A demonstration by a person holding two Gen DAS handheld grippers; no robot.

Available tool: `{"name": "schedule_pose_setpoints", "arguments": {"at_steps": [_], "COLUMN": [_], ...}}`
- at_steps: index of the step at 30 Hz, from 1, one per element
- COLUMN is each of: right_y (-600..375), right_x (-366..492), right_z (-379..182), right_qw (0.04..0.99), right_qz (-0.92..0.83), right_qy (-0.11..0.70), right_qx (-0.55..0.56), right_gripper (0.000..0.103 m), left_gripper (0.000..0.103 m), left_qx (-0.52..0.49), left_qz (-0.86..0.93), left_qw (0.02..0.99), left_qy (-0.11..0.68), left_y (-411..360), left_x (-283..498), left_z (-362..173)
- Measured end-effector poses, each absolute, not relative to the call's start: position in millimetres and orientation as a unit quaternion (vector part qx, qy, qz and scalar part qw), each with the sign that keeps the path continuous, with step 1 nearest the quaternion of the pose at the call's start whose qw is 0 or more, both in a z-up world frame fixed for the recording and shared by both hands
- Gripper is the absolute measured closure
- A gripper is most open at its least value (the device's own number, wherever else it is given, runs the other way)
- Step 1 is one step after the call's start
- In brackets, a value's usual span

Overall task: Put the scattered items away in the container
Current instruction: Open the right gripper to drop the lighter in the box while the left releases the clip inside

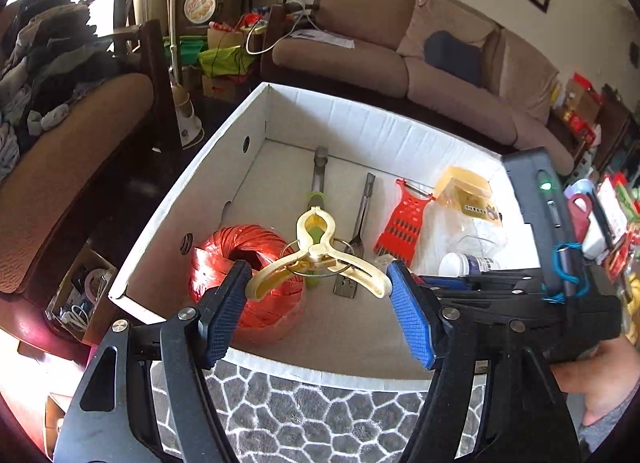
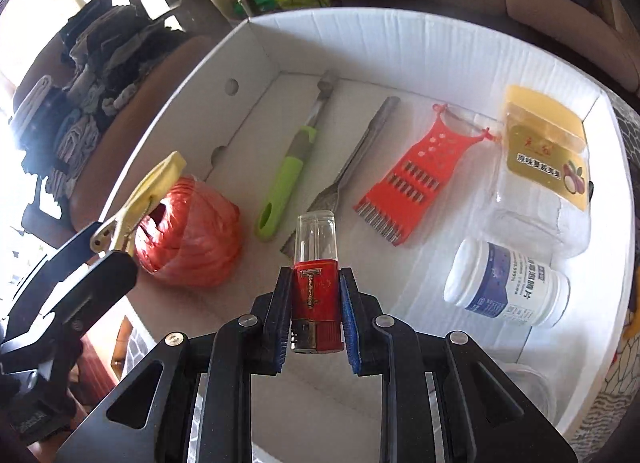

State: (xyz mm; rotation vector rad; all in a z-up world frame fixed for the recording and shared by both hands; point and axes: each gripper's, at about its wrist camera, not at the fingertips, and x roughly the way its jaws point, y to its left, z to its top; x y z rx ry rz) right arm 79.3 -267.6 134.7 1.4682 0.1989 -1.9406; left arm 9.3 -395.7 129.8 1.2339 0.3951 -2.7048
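Note:
My left gripper [image 1: 318, 269] is shut on a yellow plastic clip [image 1: 316, 231], its two handle ends pressed between the blue pads, above the near left of the white cardboard box [image 1: 256, 119]. My right gripper [image 2: 315, 277] is shut on a red lighter [image 2: 316, 295] with a clear top, held over the box floor. In the box lie a red twine ball [image 2: 188, 239], a green-handled tool [image 2: 284, 183], a metal fork [image 2: 352, 159], a red grater [image 2: 416, 175], a clear bag with a yellow label [image 2: 540, 167] and a white bottle [image 2: 508, 287].
The box stands on a grey cloth with a white stone pattern [image 1: 304, 415]. A brown sofa [image 1: 440, 75] runs behind it, and an armchair piled with clothes [image 1: 44, 63] stands to the left. Cluttered goods [image 1: 608, 223] sit at the right.

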Motion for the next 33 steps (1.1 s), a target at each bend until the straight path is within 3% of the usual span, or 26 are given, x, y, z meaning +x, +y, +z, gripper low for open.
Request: {"name": "schedule_pose_setpoints", "arguments": {"at_steps": [13,16,19,23,33], "right_y": [-289.2,-287.1,-272.3,-240.5,-176.8], "right_x": [69.6,71.1,72.7,75.6,87.4], "right_z": [96.1,102.4,121.1,153.1,197.9], "right_qw": [0.280,0.271,0.285,0.299,0.333], "right_qz": [-0.716,-0.721,-0.733,-0.755,-0.780], "right_qy": [0.189,0.213,0.193,0.168,0.097], "right_qx": [0.611,0.601,0.587,0.560,0.521], "right_gripper": [0.080,0.075,0.072,0.060,0.056], "left_gripper": [0.036,0.036,0.036,0.036,0.036], "left_qx": [0.417,0.419,0.426,0.438,0.448], "left_qz": [-0.897,-0.896,-0.893,-0.887,-0.880], "left_qw": [0.059,0.057,0.053,0.045,0.057], "left_qy": [0.137,0.136,0.132,0.139,0.146], "left_y": [-397.9,-396.5,-393.8,-387.1,-356.9], "left_x": [4.8,3.0,-1.3,-11.6,-39.9], "left_z": [125.6,126.4,124.6,120.1,101.1]}}
